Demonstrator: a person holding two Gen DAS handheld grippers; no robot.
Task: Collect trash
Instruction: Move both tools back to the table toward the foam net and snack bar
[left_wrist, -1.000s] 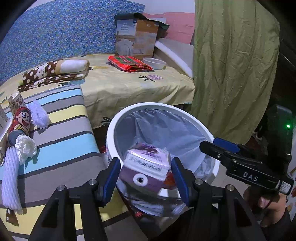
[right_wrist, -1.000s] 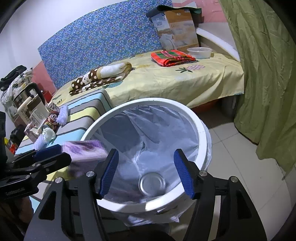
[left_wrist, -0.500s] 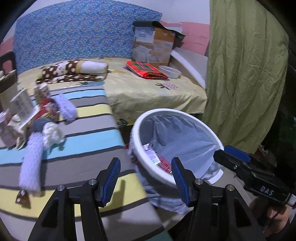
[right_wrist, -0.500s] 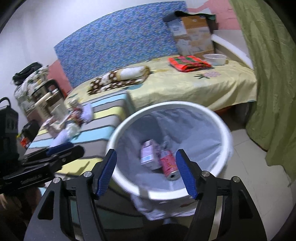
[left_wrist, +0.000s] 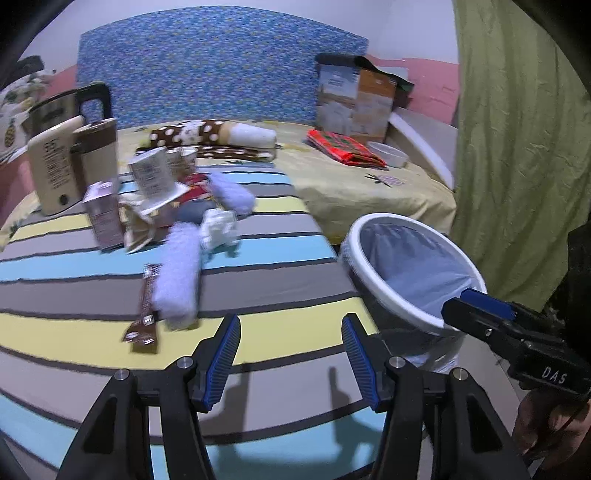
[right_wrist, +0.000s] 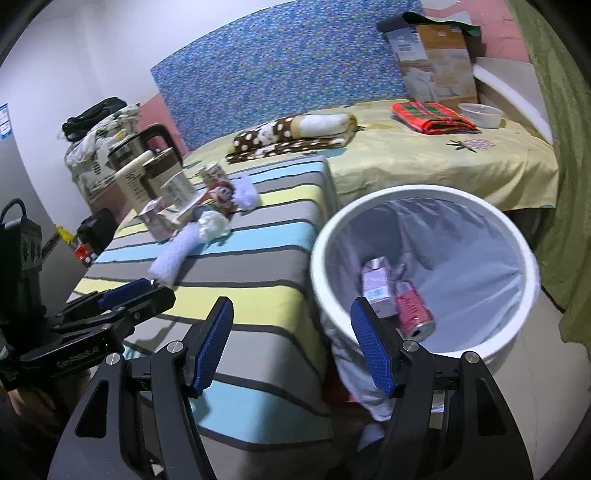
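Observation:
My left gripper (left_wrist: 290, 332) is open and empty above the near part of the striped table (left_wrist: 280, 354). Ahead of it lie a white foam sleeve (left_wrist: 177, 273), a brown sachet (left_wrist: 146, 306), a purple carton (left_wrist: 105, 214), a crumpled white wad (left_wrist: 218, 229) and a paper cup (left_wrist: 151, 177). My right gripper (right_wrist: 291, 317) is open and empty, between the table corner and the white lined bin (right_wrist: 424, 192). In the bin lie a purple carton (right_wrist: 376, 284) and a red can (right_wrist: 412, 310). The left gripper (right_wrist: 136, 295) shows at the left of the right wrist view.
A beige kettle (left_wrist: 70, 162) stands at the table's far left. Behind is a bed with a yellow sheet (left_wrist: 354, 184), a dotted blanket (left_wrist: 207, 136), a red cloth (left_wrist: 343, 147), a bowl (left_wrist: 388, 153) and a cardboard box (left_wrist: 354, 103). A green curtain (left_wrist: 517, 147) hangs on the right.
The purple carton left my left gripper's jaws and now lies in the bin. Both grippers swung left, from over the bin toward the striped table.

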